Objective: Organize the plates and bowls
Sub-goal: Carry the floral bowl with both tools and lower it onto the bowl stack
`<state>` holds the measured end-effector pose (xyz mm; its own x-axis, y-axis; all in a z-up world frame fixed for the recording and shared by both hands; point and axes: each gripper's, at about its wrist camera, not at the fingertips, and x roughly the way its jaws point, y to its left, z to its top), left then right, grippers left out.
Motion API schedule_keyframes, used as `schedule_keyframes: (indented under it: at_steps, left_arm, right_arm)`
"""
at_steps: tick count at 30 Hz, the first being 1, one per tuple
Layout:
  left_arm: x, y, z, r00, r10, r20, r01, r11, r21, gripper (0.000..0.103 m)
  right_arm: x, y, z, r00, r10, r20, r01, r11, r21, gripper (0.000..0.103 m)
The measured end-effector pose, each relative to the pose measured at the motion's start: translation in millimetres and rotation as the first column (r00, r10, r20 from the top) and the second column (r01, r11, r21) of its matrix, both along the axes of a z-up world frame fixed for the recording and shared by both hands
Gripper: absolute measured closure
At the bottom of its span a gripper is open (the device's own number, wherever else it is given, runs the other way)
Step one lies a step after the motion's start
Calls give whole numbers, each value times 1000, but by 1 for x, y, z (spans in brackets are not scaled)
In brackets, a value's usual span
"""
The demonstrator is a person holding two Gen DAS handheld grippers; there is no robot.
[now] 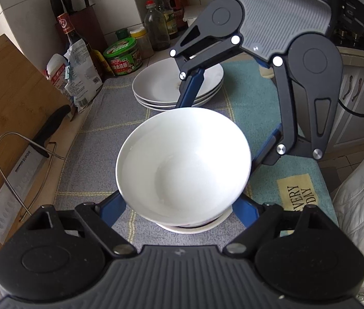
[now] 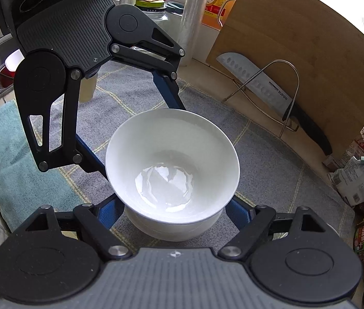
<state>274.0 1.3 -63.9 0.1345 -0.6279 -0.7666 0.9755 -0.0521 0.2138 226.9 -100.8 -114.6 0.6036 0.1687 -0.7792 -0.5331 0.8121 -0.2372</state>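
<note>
A white bowl hangs slightly tilted just above a second white bowl that stands on the grey checked cloth. My left gripper clasps the upper bowl from one side with its blue fingers pressed under the rim. From the opposite side my right gripper does the same. The bowl hides all fingertips. A stack of white plates sits beyond the bowls, near the jars.
A wooden cutting board and a cleaver in a wire rack stand along the wall. Bottles, a green tin, bags and a knife block crowd the corner. A teal towel and a person's white garment lie toward the counter's edge.
</note>
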Motion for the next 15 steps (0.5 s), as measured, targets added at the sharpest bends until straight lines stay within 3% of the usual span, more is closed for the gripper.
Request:
schedule_keyframes:
  at_steps: [15]
  left_arm:
    - [5,-7,-2,999,-18,-32,19,1000,8,14]
  right_arm:
    - [3,-2,-1,999,-22,-38,22,1000,19,14]
